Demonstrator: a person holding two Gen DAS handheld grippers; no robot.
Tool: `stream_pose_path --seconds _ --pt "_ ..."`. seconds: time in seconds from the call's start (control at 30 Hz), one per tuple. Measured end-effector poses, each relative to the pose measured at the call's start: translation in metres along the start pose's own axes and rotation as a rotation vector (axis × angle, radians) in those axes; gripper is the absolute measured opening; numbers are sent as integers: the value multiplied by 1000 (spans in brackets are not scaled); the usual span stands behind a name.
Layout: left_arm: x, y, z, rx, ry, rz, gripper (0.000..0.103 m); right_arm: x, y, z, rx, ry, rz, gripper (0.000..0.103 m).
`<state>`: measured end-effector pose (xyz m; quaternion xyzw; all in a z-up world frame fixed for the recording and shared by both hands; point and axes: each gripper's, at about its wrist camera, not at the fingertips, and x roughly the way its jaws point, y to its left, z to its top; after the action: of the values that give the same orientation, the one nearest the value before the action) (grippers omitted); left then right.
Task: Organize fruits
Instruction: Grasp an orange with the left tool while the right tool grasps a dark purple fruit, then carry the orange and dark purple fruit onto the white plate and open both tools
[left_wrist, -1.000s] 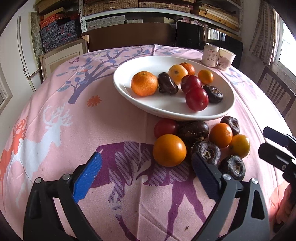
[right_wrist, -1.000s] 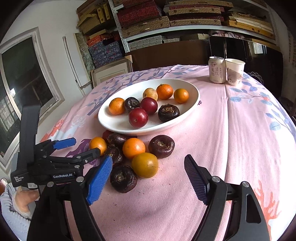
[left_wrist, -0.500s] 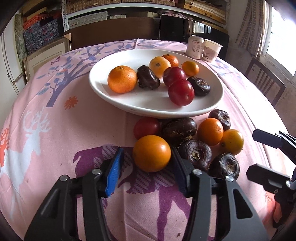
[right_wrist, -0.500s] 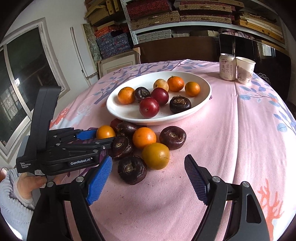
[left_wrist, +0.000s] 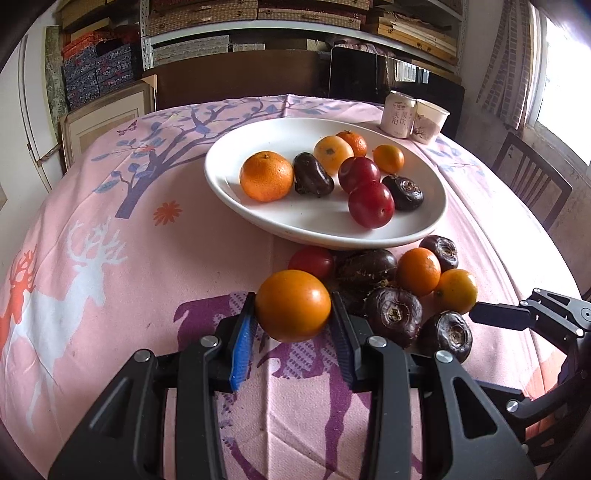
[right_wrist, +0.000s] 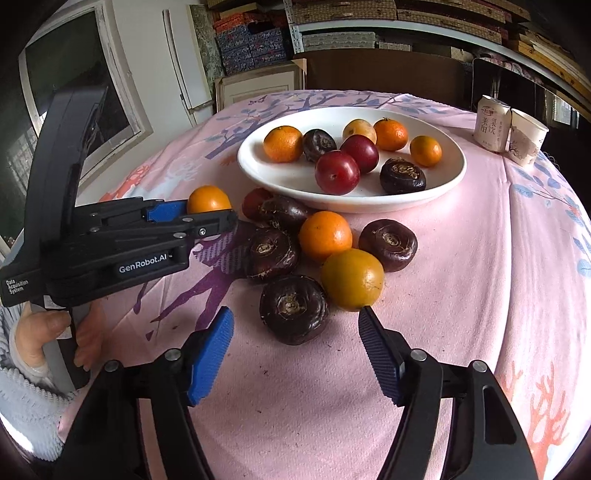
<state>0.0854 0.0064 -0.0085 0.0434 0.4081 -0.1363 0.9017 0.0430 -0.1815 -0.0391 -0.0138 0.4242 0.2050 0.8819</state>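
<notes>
Left claw pinches a smooth orange fruit near the plate; it could slip out. Right claw spread, near a dark fruit.

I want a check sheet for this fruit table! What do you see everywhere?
Surface: round table under a pink tablecloth with deer and tree prints.
Job's things: white plate holding eight fruits; seven loose fruits on the cloth in front of it, among them a dark fruit and a yellow-orange fruit.
Clutter: can and paper cup beside the plate.
Grippers: left tongs shut on an orange fruit; right tongs open near the dark fruit.
Cables: nothing seen.
Surroundings: shelves of boxes, window, wooden chair.
</notes>
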Motion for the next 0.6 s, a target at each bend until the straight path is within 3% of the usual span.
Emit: stream_pose_path --seconds 0.13,0.2,0.27,0.3,0.4,0.6 --pt "2 -1 -1 7 11 0 38 9 1 3 -1 22 -20 64" --pt "5 -1 -2 6 23 -4 38 7 -2 2 15 11 -29 52" --pt "4 -3 -2 9 17 -4 38 3 -10 1 43 1 21 51" --pt "0 -4 -1 8 3 -6 38 -2 -12 0 49 -12 56 40" --pt "-15 -2 3 -9 -38 -34 38 -22 -14 0 47 -99 38 40" --pt "-20 10 33 -44 -60 -51 38 -40 -29 21 66 -168 14 40"
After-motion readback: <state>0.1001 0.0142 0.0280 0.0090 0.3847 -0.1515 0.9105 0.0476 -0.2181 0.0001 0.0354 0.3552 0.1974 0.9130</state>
